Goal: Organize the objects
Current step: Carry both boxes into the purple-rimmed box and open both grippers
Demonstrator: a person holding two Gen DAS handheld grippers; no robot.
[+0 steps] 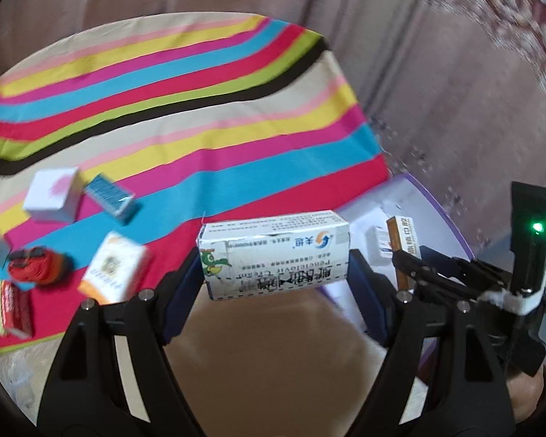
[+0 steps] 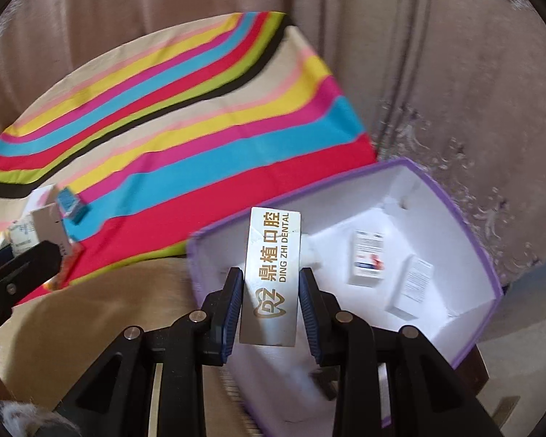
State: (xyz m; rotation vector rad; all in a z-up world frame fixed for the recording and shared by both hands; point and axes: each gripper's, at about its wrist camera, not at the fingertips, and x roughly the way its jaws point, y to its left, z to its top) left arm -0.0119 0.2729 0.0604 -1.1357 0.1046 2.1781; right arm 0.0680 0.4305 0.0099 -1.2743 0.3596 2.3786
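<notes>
Left gripper [image 1: 275, 276] clamps cardboard cream carton [image 1: 273, 253]; right gripper [image 2: 271, 291] clamps glossy dental box [image 2: 271, 276].

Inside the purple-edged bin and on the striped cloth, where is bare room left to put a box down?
In the purple bin, the white floor is bare along the far wall and near the right claw, which holds the dental box; two small boxes fill the right. The striped cloth is bare at the far half and crowded near-left around the red yarn.

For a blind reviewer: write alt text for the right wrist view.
The right claw grips a tall white Ding Zhi Dental box above an open purple storage box holding two small cartons. A striped cloth lies behind.
</notes>
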